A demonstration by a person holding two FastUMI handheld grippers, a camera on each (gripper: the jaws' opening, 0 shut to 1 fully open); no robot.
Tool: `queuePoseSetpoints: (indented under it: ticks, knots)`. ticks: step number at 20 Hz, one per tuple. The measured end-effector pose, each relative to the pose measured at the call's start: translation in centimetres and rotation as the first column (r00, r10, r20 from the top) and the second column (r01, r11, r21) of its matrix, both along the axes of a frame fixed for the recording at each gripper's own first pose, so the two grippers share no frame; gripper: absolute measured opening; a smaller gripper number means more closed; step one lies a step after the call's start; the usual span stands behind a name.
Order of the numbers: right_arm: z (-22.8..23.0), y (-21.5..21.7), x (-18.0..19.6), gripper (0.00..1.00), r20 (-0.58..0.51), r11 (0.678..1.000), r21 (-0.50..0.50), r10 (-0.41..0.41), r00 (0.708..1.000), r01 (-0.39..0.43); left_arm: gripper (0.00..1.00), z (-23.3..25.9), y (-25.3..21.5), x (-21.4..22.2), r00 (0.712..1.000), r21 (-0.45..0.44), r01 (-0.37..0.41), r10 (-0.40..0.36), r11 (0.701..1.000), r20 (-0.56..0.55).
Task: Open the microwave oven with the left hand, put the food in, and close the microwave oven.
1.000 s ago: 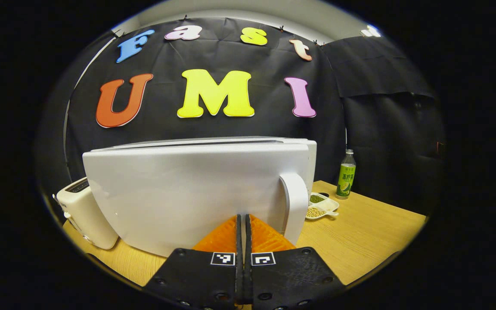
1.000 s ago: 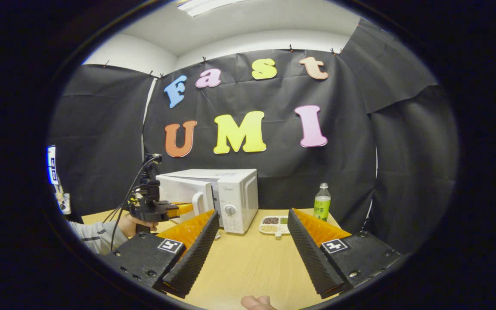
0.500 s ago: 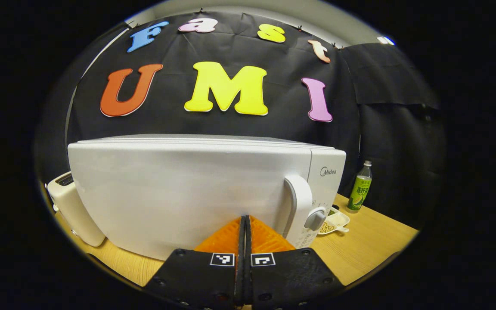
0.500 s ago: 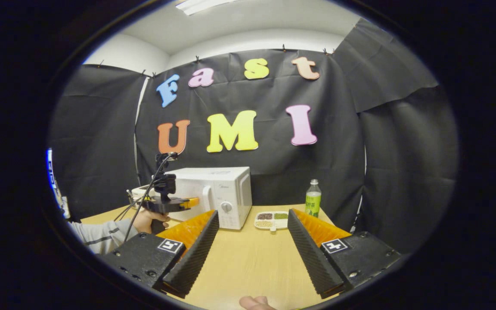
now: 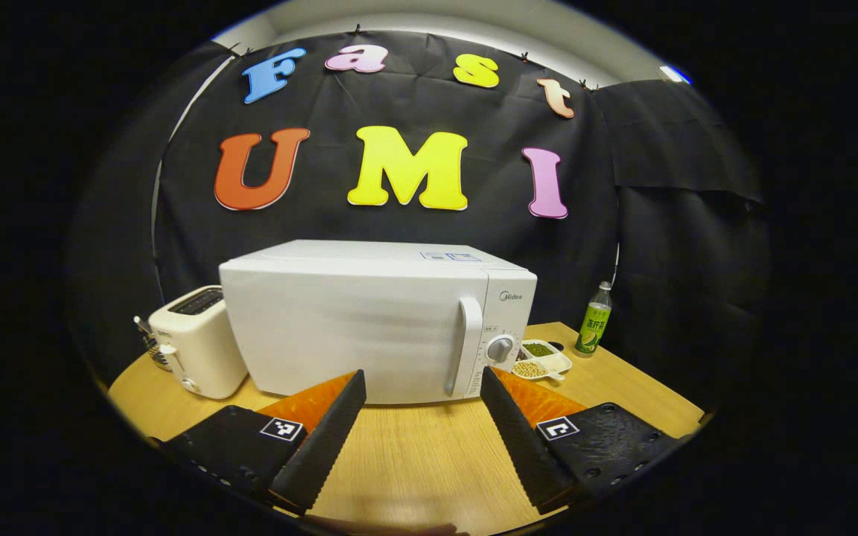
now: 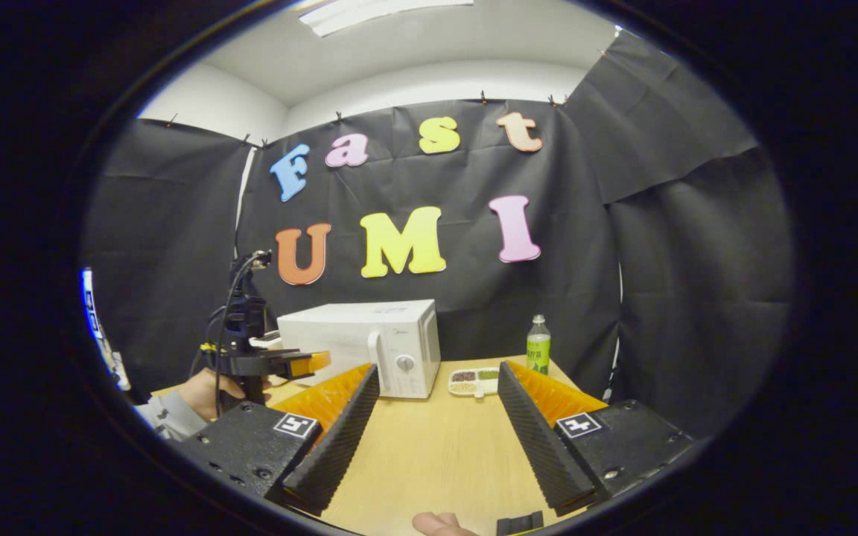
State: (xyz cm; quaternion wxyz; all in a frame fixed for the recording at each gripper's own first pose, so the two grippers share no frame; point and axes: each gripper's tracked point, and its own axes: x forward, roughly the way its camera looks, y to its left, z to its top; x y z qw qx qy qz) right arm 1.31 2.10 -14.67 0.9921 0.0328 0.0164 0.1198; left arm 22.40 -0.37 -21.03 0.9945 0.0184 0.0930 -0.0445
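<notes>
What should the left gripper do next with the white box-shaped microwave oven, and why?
Probably just draw the left gripper back to rest: a second ago it pressed the door closed, and now the white microwave oven looks shut, with its jaws open, empty.

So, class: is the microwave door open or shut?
Shut: the microwave door lies flush with its control panel, handle beside the dial.

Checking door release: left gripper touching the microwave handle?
Apart. Left gripper view: left gripper open, bare table between its fingertips and the microwave handle.
</notes>
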Motion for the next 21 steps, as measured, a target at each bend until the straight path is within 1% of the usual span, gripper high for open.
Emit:
queuePoseSetpoints:
  ticks: [1, 2, 3, 4, 5, 7, 8, 11, 12, 13, 14, 17, 19, 21]
  knots:
    - [0.2, -0.1, -0.5, 1.00, 0.003, 1.000, -0.008, -0.009, 1.000, 0.009, 0.98, 0.7, 0.7, -1.9, 0.999, 0.014, -0.033, 0.033, 0.999, 0.000]
    - [0.4, 0.0, -1.1, 0.95, 0.002, 1.000, -0.003, -0.011, 1.000, 0.011, 0.88, 1.5, 1.2, -3.9, 0.998, 0.020, -0.056, 0.056, 0.998, 0.006]
    - [0.7, 0.3, -1.6, 0.95, 0.003, 1.000, 0.005, -0.008, 1.000, 0.007, 0.97, 2.7, 1.4, -5.8, 0.997, 0.018, -0.077, 0.077, 0.997, 0.021]
    - [1.0, 0.1, -2.1, 1.00, 0.006, 1.000, 0.012, -0.008, 1.000, 0.008, 0.96, 3.9, 1.6, -7.8, 0.995, 0.013, -0.088, 0.088, 0.996, 0.037]
    - [1.5, -0.1, -2.4, 0.95, 0.012, 1.000, 0.016, -0.015, 1.000, 0.015, 0.96, 4.6, 1.5, -9.8, 0.995, 0.008, -0.088, 0.088, 0.996, 0.045]
    - [2.6, -0.6, -3.4, 0.95, 0.031, 0.999, 0.024, -0.033, 0.999, 0.033, 0.96, 6.7, 1.6, -14.1, 0.992, -0.004, -0.099, 0.099, 0.995, 0.075]
    - [3.2, -0.9, -3.8, 1.00, 0.040, 0.999, 0.029, -0.045, 0.998, 0.043, 0.96, 7.8, 1.6, -16.2, 0.990, -0.006, -0.103, 0.103, 0.995, 0.094]
    - [4.8, -1.1, -5.5, 1.00, 0.061, 0.998, 0.014, -0.058, 0.996, 0.057, 0.96, 10.6, 1.5, -22.3, 0.982, -0.003, -0.124, 0.123, 0.992, 0.142]
    - [5.4, -1.1, -6.1, 0.94, 0.071, 0.998, 0.007, -0.058, 0.996, 0.058, 0.96, 11.3, 1.6, -24.1, 0.979, 0.008, -0.132, 0.129, 0.991, 0.156]
    - [5.8, -1.1, -6.7, 1.00, 0.083, 0.998, -0.002, -0.057, 0.995, 0.058, 0.96, 12.1, 1.4, -25.6, 0.976, 0.019, -0.134, 0.128, 0.991, 0.174]
    - [6.1, -0.9, -7.1, 0.94, 0.097, 0.998, -0.013, -0.058, 0.994, 0.059, 0.96, 12.5, 1.2, -26.8, 0.974, 0.027, -0.135, 0.128, 0.990, 0.187]
    - [5.3, 0.5, -8.3, 0.94, 0.086, 0.999, -0.047, -0.023, 0.996, 0.027, 0.96, 11.4, 1.0, -29.8, 0.973, 0.033, -0.151, 0.142, 0.988, 0.182]
    - [5.3, 1.4, -8.9, 0.95, 0.092, 0.996, -0.084, -0.001, 0.996, 0.009, 0.96, 10.9, 0.7, -30.4, 0.971, 0.031, -0.146, 0.137, 0.989, 0.193]
    - [5.6, 2.3, -8.9, 0.95, 0.105, 0.995, -0.102, 0.016, 0.994, -0.005, 0.96, 10.1, 0.5, -30.6, 0.977, 0.023, -0.130, 0.124, 0.991, 0.173]
